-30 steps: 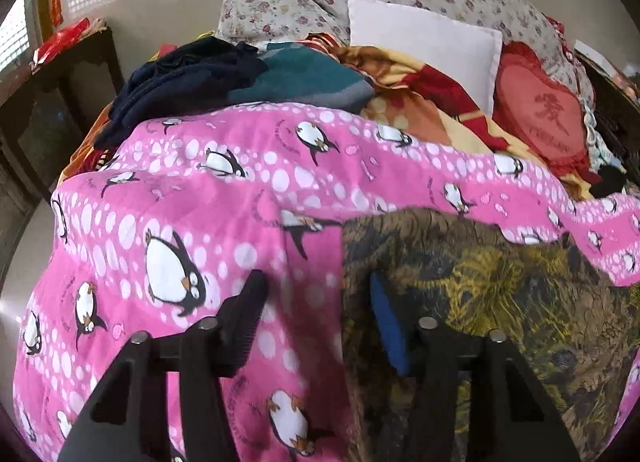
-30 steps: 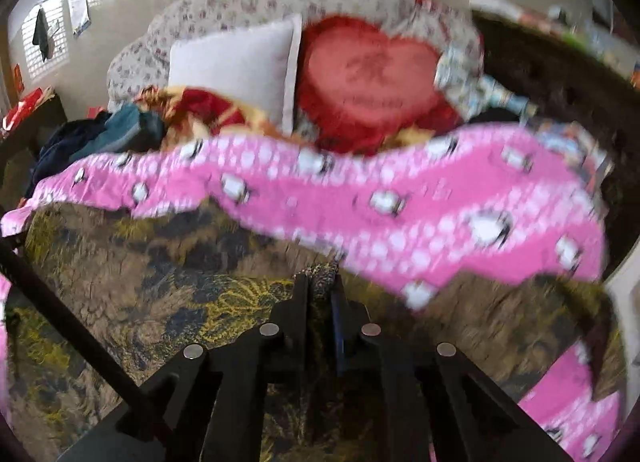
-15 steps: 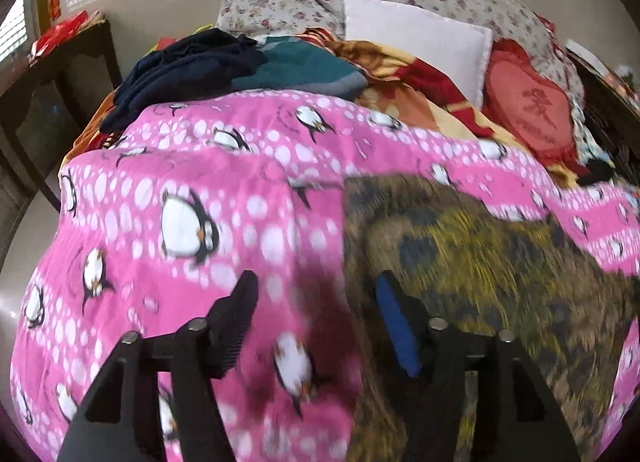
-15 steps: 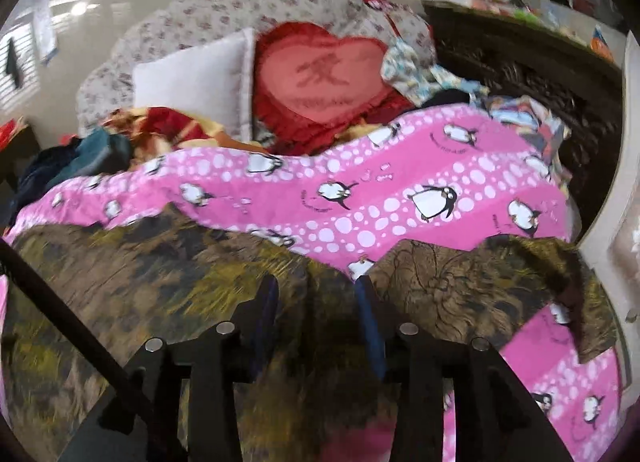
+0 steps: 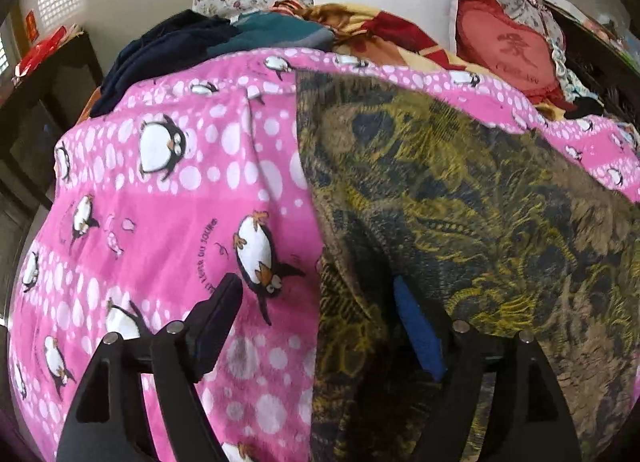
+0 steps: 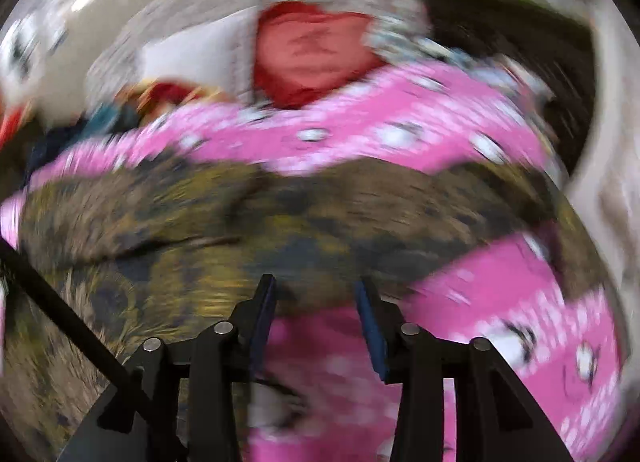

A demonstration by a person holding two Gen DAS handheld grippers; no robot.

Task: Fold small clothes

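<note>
Pink penguin blanket (image 5: 168, 221) bears the patterned garment (image 5: 460, 201), stretched crosswise.

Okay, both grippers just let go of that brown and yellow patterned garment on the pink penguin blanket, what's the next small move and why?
Probably bring the left gripper down onto the garment edge below it for the next fold. Its jaws have just been opening and straddle that edge without pinching it; the right gripper has also just been opening, with nothing held, and the garment lies spread on the blanket.
</note>
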